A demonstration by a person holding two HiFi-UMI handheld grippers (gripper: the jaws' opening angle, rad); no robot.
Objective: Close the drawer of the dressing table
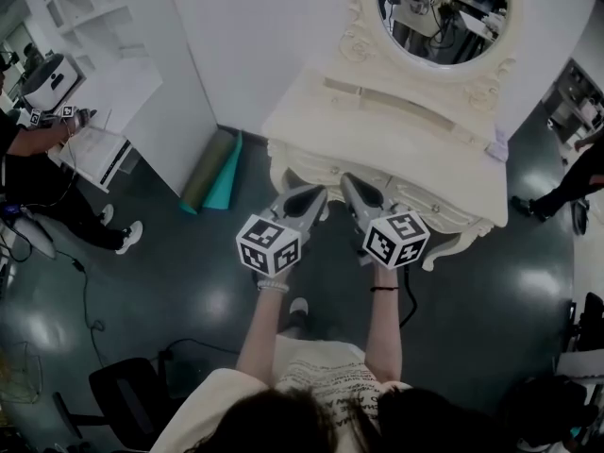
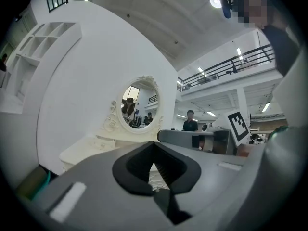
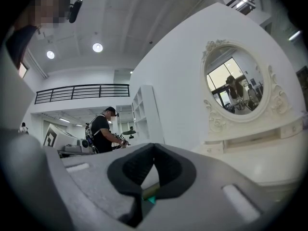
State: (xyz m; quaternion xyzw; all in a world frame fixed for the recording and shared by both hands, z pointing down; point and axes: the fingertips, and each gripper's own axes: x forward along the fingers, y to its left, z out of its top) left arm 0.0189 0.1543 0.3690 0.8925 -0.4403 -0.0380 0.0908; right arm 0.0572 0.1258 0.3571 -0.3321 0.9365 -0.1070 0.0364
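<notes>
The cream dressing table (image 1: 396,130) with its oval mirror (image 1: 444,17) stands against the white wall ahead of me. Both grippers are held side by side and level, with their tips at the middle of the table's front edge. My left gripper (image 1: 319,194) is shut with nothing between its fingers, and so is my right gripper (image 1: 350,183). They cover the drawer front, so I cannot tell how far it stands out. The left gripper (image 2: 154,144) sees the table (image 2: 91,150) to its left. The right gripper (image 3: 154,146) sees the table (image 3: 269,158) and mirror (image 3: 236,88) to its right.
Two rolled mats (image 1: 212,173), olive and teal, lie on the dark floor left of the table. A white partition (image 1: 179,55) stands beside them. One person (image 1: 38,159) works at a white desk far left and another (image 1: 576,182) stands at the right. A black chair (image 1: 123,394) is behind me.
</notes>
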